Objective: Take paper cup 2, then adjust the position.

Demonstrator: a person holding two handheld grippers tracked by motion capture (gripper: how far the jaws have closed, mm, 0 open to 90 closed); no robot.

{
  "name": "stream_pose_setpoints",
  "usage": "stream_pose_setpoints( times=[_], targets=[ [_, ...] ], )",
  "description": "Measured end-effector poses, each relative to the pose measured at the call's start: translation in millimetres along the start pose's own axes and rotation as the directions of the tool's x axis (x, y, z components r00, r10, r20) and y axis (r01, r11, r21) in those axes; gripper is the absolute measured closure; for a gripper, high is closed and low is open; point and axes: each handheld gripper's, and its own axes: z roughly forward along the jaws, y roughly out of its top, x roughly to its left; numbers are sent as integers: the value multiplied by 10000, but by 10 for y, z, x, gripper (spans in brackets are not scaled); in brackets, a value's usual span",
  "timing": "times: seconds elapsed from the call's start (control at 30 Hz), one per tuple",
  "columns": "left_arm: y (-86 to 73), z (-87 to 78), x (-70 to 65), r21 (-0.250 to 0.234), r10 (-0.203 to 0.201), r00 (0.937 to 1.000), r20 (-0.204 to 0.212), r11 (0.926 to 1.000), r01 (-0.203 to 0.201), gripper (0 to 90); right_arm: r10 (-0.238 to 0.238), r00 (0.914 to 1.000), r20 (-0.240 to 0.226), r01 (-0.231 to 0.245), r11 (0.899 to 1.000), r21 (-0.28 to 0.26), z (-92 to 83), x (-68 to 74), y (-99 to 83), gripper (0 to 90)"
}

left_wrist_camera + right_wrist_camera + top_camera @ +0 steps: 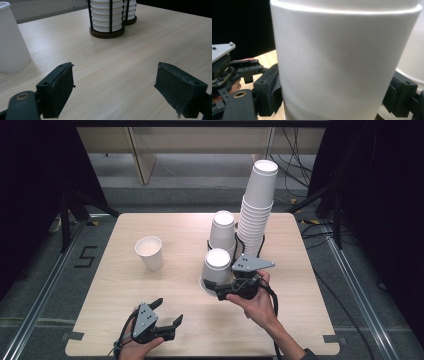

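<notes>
Upturned paper cup (342,62) right up close, clamped in my right gripper (239,287) at table (165,290) centre, before rack stacks (256,215). Left gripper (150,322) near front edge, jaws apart, empty. Upright cup (149,252) further left.

Landmark: the cup rack (248,251), standing right of centre on the surface (165,320). In the rack stand a tall stack of cups (256,210) at its right and a short stack (222,232) at its left. An inverted cup (217,270) sits directly before the rack, held between the jaws of the right claw (227,287). A single upright cup (149,253) stands well left of the rack. The left claw (167,312) lies before and left of the rack, near the front edge.
</notes>
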Motion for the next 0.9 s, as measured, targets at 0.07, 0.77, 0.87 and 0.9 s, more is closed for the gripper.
stream_pose_setpoints(
  times=[0.07, 0.77, 0.87, 0.9],
  targets=[
    [-4, 8, -1, -60, -16, 10000, 24, 10000, 17, 143, 7, 9996, -281, -4, 9999, 122, 42, 5, -48, 182],
    [33, -43, -55, -1232, -163, 9963, 842, 9920, 266, 143, 8, 9968, -804, 45, 9979, 650, 336, 233, -300, 182],
    [47, -58, -87, -1396, -119, 9937, 1117, 9898, 276, 143, -21, 9937, -1117, 75, 9988, 479, 391, 272, -319, 182],
    [51, -57, -100, -1448, -143, 9922, 1242, 9889, 324, 143, -44, 9945, -1044, 102, 9984, 554, 395, 291, -320, 182]
  ],
)
